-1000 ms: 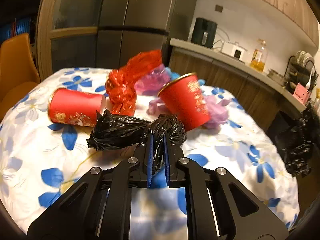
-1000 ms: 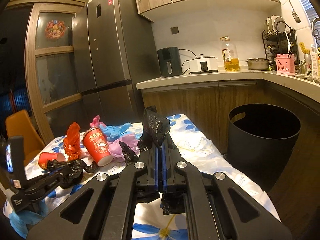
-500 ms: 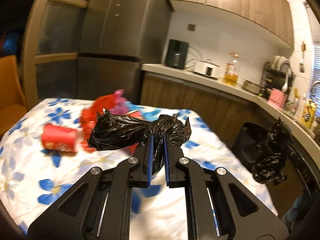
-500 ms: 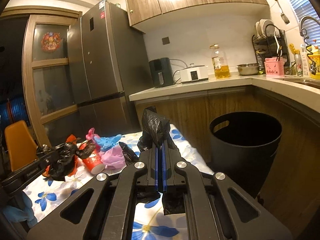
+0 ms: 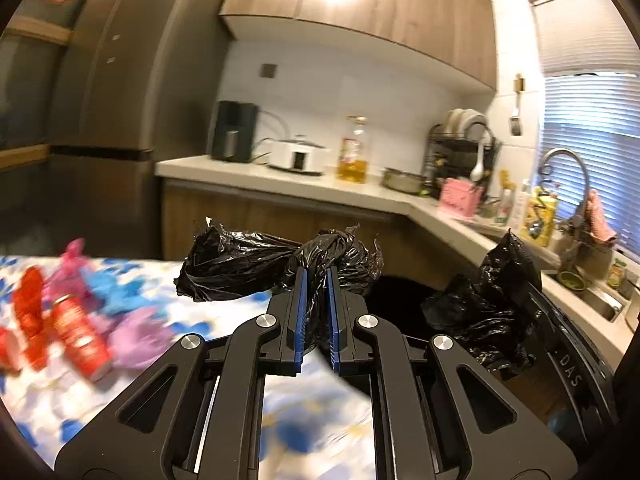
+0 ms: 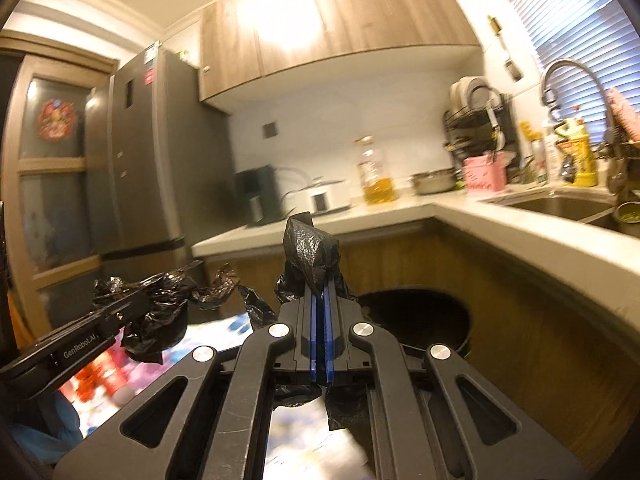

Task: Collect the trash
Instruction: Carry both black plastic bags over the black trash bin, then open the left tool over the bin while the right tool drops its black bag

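My left gripper (image 5: 316, 276) is shut on a crumpled black plastic bag (image 5: 240, 264), which hangs in the air above the table's right end. My right gripper (image 6: 320, 292) is shut on a second black plastic bag (image 6: 308, 248), whose loose ends trail below the fingers. Each wrist view shows the other gripper with its bag: the right one's bag (image 5: 492, 308) at right, the left one's bag (image 6: 160, 308) at left. A black round trash bin (image 6: 424, 316) stands on the floor just ahead, open at the top, partly hidden behind both grippers.
On the flowered tablecloth (image 5: 192, 312) remain red paper cups (image 5: 80, 336), a red bag (image 5: 28, 300) and pink, purple and blue bags (image 5: 116, 292). A wooden counter with sink (image 6: 560, 204), oil bottle (image 5: 352, 156) and appliances wraps around the bin. A tall fridge (image 5: 132, 92) stands at left.
Both grippers have swung right and risen away from the table toward the bin, each still carrying its black bag. The left bag has left the tablecloth.
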Available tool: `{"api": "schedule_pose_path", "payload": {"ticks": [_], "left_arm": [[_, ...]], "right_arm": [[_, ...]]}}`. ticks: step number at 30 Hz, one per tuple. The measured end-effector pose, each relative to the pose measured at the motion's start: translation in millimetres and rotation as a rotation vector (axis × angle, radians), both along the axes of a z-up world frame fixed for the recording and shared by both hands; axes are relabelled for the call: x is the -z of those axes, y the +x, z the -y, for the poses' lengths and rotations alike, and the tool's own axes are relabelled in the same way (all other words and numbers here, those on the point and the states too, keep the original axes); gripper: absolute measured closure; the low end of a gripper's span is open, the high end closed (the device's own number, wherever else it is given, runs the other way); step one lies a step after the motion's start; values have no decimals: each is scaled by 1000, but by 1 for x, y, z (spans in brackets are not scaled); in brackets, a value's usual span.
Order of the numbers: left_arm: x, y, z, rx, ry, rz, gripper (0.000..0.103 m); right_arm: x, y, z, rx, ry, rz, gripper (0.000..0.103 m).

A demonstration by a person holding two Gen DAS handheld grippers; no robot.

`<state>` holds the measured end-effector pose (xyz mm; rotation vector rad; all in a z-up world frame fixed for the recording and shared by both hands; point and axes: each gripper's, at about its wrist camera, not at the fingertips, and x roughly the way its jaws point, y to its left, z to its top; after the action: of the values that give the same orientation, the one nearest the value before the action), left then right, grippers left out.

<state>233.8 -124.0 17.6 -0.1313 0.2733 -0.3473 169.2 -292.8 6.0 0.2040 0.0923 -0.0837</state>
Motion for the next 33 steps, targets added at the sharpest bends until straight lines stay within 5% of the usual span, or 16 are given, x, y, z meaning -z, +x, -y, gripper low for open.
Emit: {"api": "schedule_pose_path", "payload": {"ticks": [12,33], "left_arm": [[5,44,74,119,-4,3,94],[25,95,106,174,-3,-61,93]], "right_arm": [[-9,23,54,105,12,26,99],[7,66,75,107,19,-17,94]]}}
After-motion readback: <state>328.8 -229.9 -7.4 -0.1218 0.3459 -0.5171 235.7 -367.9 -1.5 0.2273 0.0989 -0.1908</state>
